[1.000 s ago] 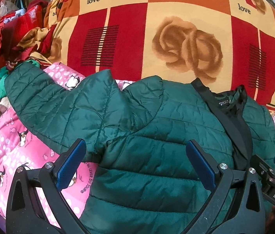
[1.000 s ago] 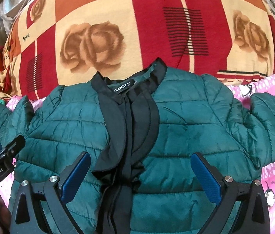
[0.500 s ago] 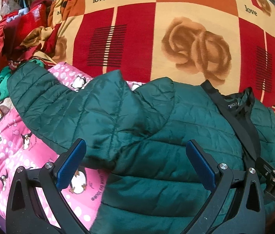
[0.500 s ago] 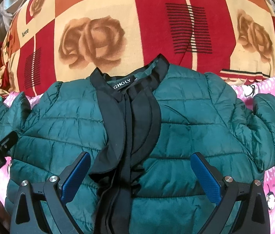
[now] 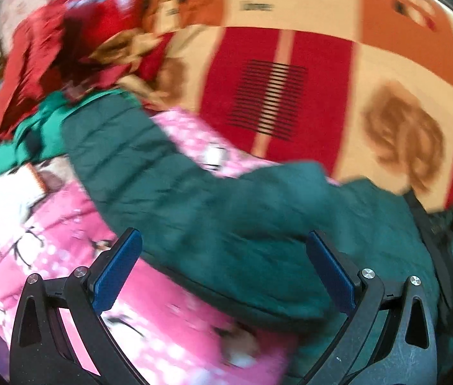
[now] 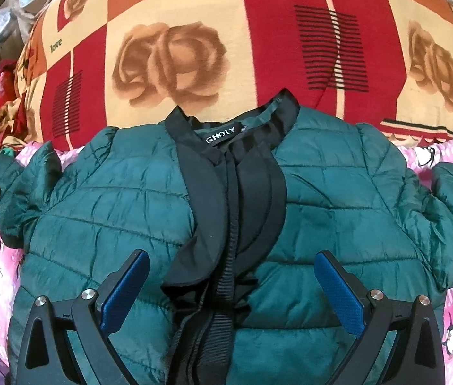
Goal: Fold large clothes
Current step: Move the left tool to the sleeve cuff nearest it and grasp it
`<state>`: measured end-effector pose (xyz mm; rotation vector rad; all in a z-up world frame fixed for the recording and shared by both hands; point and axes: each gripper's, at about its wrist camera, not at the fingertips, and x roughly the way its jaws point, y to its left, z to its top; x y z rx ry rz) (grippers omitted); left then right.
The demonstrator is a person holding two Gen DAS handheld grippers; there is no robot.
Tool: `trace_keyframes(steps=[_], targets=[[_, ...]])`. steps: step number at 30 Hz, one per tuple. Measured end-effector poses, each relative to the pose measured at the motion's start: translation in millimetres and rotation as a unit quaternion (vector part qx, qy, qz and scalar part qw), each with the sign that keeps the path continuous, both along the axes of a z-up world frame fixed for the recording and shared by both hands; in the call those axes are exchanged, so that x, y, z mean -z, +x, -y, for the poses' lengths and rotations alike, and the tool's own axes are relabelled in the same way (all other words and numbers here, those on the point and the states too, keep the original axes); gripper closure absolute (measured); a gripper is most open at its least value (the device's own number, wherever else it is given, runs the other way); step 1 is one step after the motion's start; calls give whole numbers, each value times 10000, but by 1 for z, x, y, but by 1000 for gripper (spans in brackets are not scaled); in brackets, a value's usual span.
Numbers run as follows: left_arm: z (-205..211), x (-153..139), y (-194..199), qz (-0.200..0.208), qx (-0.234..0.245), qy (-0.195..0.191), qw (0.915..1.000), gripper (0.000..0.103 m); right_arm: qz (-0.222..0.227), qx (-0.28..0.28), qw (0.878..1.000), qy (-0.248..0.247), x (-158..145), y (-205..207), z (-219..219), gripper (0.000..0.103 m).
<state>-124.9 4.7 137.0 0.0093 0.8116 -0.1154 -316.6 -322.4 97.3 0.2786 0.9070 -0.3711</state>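
Here the left hand-held gripper stands with its blue pads spread wide and nothing between them. Just ahead of it lies the sleeve of the green quilted jacket, running away up and to its left over the pink penguin blanket; this view is smeared, so whether a pad brushes the cloth I cannot tell. The right hand-held gripper is likewise wide and empty, poised over the jacket's chest, with the black placket running straight out from between its jaws to the collar. Beyond the collar rises a rose-patterned blanket.

The jacket looks light, puffy and soft, and its shiny shell is probably slippery, so a shallow pinch may slide off. It will sag and spring back rather than crease. A deep bite at a quilted seam, the cuff or the sleeve hem should hold best; the flat black trim is another firm place.
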Motion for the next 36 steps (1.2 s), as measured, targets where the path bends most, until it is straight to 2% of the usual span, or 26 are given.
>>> trace_keyframes(steps=[3, 8, 14, 16, 18, 20, 22, 23, 25, 26, 28, 31, 33, 36], targets=[[-42, 1, 30, -126, -518, -299, 9981, 1, -30, -49, 10000, -25, 0, -1, -2, 1], [-103, 7, 70, -158, -1359, -658, 9884, 1, -28, -34, 10000, 37, 0, -3, -1, 1], [-144, 16, 109, -42, -1885, -662, 9798, 1, -114, -111, 9999, 25, 2, 1, -5, 1], [-151, 20, 120, -11, -1960, -610, 9787, 7, -128, -147, 9998, 10, 3, 2, -7, 1], [-156, 24, 129, -11, -1919, -637, 9793, 13, -153, -159, 9998, 2, 4, 4, -8, 1], [-157, 31, 140, -55, -1752, -743, 9817, 32, -198, -157, 9997, 15, 6, 5, -7, 1], [-157, 38, 148, -150, -1590, -906, 9830, 60, -236, -165, 9996, 42, 9, 7, -7, 1], [-159, 40, 149, -128, -1577, -1032, 9820, 67, -252, -168, 9995, 50, 10, 7, -7, 1], [-164, 39, 147, -128, -1544, -1387, 9781, 88, -280, -179, 9994, 58, 11, 7, -7, 1], [-164, 37, 144, -135, -1514, -1496, 9770, 89, -289, -199, 9994, 67, 12, 7, -8, 1], [-160, 26, 127, 22, -1411, -1452, 9793, 91, -283, -234, 9993, 85, 11, 6, -8, 1], [-145, 7, 100, 284, -930, -1396, 9854, 92, -239, -229, 9994, 36, 7, 3, -7, 1], [-133, -4, 84, 352, -679, -1432, 9867, 92, -204, -204, 9996, 37, 4, 0, -5, 1], [-107, -24, 56, 493, -391, -1278, 9898, 92, -188, -167, 9997, 27, 1, -4, -2, 1]])
